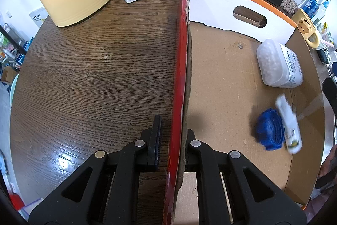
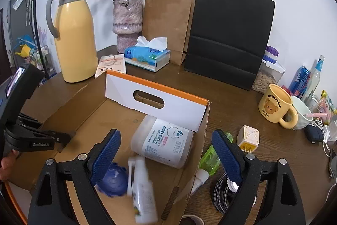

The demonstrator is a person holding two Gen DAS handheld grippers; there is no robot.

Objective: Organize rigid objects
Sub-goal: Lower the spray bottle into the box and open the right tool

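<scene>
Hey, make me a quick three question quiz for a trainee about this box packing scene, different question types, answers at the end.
1. True or false: the left gripper has its fingers on either side of the cardboard box wall.
2. Multiple choice: which item lies inside the box? A) green bottle B) cotton swab tub C) Butterbear mug
3. Fill in: the right gripper is open and holds ____.

Key: 1 true; 2 B; 3 nothing. The white spray bottle below it looks motion-blurred.

white spray bottle (image 2: pixel 141 189) beside blue lid (image 2: pixel 113 181), blurred.
</scene>
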